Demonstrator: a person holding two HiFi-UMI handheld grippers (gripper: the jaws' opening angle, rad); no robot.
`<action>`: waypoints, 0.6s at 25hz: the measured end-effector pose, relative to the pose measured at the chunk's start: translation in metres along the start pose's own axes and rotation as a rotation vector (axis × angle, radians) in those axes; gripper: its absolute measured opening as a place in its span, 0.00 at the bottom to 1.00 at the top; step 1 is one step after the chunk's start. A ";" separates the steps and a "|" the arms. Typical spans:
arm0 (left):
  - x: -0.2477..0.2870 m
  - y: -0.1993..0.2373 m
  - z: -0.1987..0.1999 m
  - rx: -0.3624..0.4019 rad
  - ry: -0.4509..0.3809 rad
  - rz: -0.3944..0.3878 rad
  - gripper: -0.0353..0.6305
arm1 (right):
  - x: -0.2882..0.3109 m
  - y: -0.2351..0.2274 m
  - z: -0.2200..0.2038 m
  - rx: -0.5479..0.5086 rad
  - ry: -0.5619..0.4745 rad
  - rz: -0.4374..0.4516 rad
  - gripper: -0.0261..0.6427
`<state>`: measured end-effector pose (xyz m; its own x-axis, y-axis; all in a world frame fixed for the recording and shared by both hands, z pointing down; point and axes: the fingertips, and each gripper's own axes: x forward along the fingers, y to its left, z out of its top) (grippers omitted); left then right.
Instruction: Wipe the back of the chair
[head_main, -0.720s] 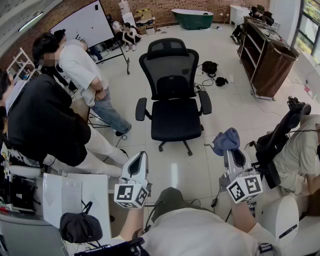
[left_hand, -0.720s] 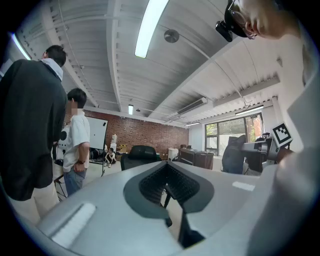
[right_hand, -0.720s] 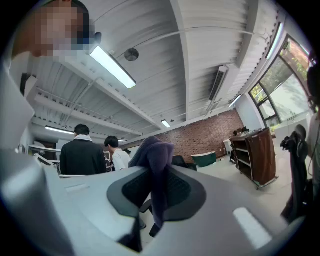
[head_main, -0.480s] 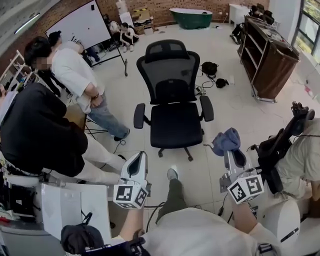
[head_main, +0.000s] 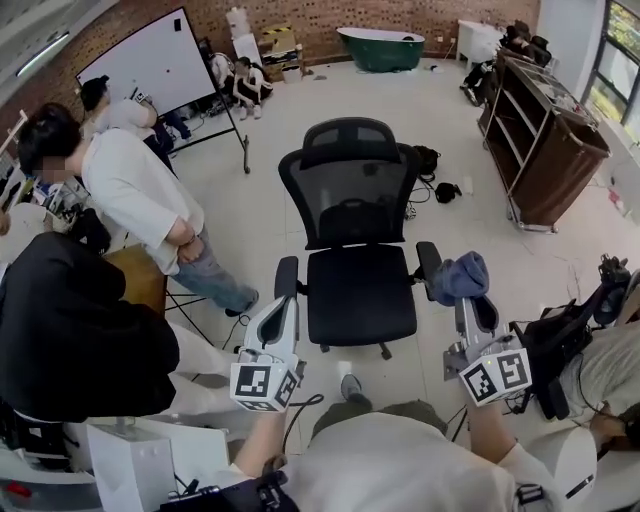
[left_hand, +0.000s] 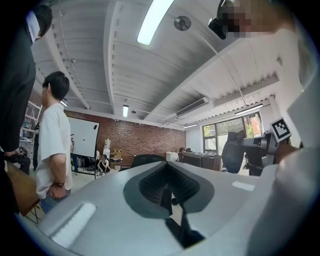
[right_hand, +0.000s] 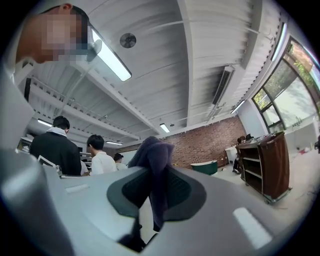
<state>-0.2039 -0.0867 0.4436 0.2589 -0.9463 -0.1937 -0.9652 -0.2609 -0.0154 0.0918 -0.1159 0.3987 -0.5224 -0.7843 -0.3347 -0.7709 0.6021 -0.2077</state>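
blue crumpled cloth (head_main: 460, 277) is pinched by the right gripper (head_main: 470, 303) — mesh-backed black chair (head_main: 350, 200) at 12 o'clock; left gripper (head_main: 284, 308) is closed on nothing.

No word, brand or number can be read: the white cube (head_main: 263, 385) on the left gripper (head_main: 283, 302) at 7 o'clock and the white cube (head_main: 495, 375) on the right gripper (head_main: 468, 300) at 5 o'clock carry only black square marker patterns, and the white whiteboard (head_main: 150, 55) at 11 o'clock shows only specks too small to read.

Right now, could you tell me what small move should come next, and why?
Probably reach the right gripper forward to the mesh backrest: its jaws are shut on the blue cloth, which has not yet met the backrest.
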 end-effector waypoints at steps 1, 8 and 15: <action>0.011 0.011 -0.004 0.002 0.002 0.002 0.14 | 0.012 -0.003 -0.007 -0.003 0.002 -0.009 0.11; 0.076 0.042 -0.043 -0.049 0.062 0.004 0.14 | 0.075 -0.038 -0.054 0.029 0.092 -0.032 0.11; 0.088 0.032 -0.033 -0.109 0.068 0.013 0.14 | 0.230 -0.048 -0.116 0.071 0.162 0.085 0.11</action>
<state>-0.2108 -0.1851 0.4582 0.2514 -0.9596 -0.1263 -0.9599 -0.2639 0.0946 -0.0341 -0.3426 0.4378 -0.6411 -0.7402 -0.2028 -0.6964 0.6721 -0.2516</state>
